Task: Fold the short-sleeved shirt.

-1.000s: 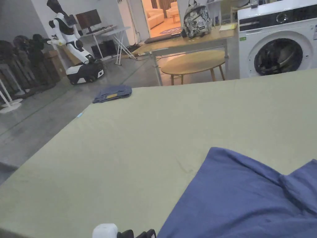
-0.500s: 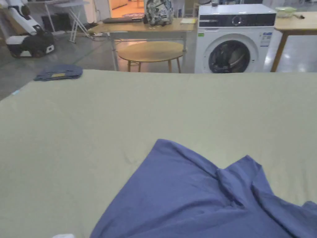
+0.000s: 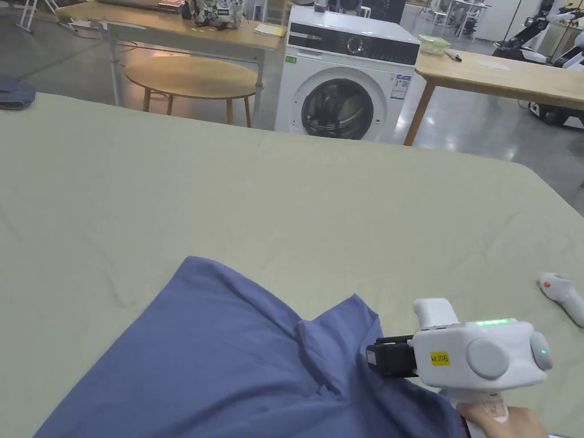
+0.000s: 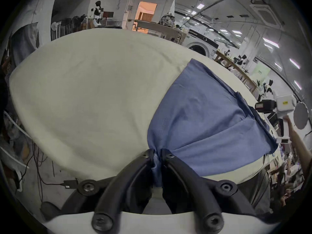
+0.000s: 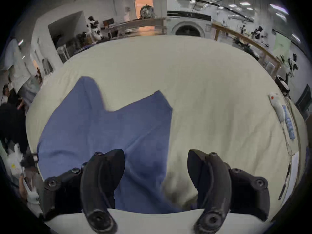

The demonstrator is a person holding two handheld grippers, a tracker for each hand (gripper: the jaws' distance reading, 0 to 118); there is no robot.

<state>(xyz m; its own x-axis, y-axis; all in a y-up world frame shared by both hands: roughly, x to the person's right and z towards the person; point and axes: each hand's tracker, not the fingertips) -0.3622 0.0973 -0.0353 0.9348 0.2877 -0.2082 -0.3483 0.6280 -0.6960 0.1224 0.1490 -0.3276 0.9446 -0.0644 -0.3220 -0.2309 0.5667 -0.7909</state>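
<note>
On the green desk [image 3: 285, 188], at 6 o'clock, my left claw [image 4: 157, 155] pinches the blue shirt [image 4: 202, 119]; my right claw [image 5: 156, 161] is wide open, holding nothing, its yellow label too small to read.

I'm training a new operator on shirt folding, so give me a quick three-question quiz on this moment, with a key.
1. True or false: the left hand-held gripper is shut on the blue shirt.
2. The right hand-held gripper's jaws are: A) spread apart over the shirt's edge, B) clamped on a sleeve, C) holding a hanger.
3. Fill in: the appliance beyond the green table cover is a ______.

Key: 1 true; 2 A; 3 washing machine.
</note>
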